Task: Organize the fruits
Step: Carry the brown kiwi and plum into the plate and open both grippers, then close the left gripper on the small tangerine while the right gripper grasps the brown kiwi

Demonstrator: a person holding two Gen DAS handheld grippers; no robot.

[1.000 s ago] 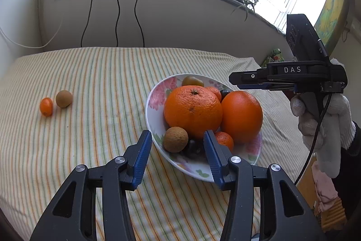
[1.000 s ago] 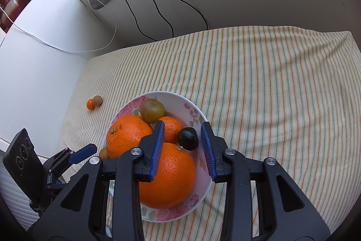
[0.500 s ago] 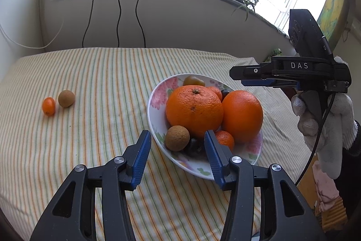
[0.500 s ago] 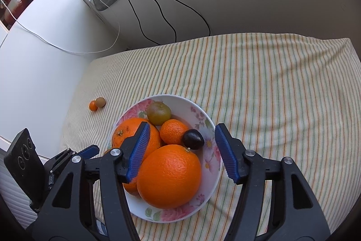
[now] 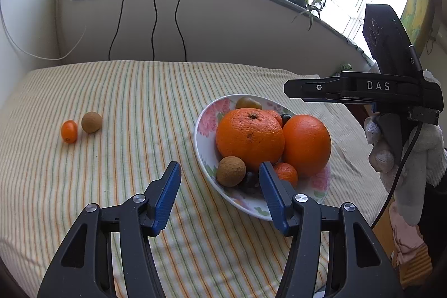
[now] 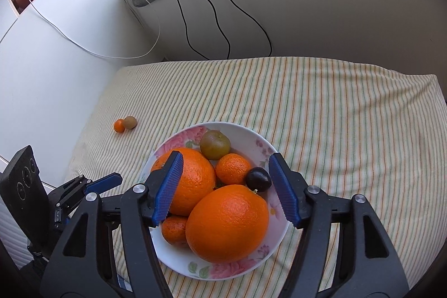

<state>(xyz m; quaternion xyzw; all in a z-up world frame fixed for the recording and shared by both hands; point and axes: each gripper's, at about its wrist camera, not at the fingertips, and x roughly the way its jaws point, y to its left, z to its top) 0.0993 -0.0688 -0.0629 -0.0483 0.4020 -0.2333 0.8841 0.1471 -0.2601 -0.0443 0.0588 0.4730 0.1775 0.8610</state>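
Above the plate (image 6: 259, 143) of fruit, the right gripper (image 6: 226, 186) and left gripper (image 5: 219, 193) hang, both jaws opening, grasping nothing.

A dark fruit (image 5: 249, 180), perhaps a plum, sits half hidden behind the left gripper's (image 5: 219, 187) finger in the bowl (image 5: 205, 127).

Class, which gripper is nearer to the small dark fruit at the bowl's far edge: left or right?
Right. The right gripper hangs over the bowl, the dark fruit between its opening jaws. The left gripper sits at the opposite rim.
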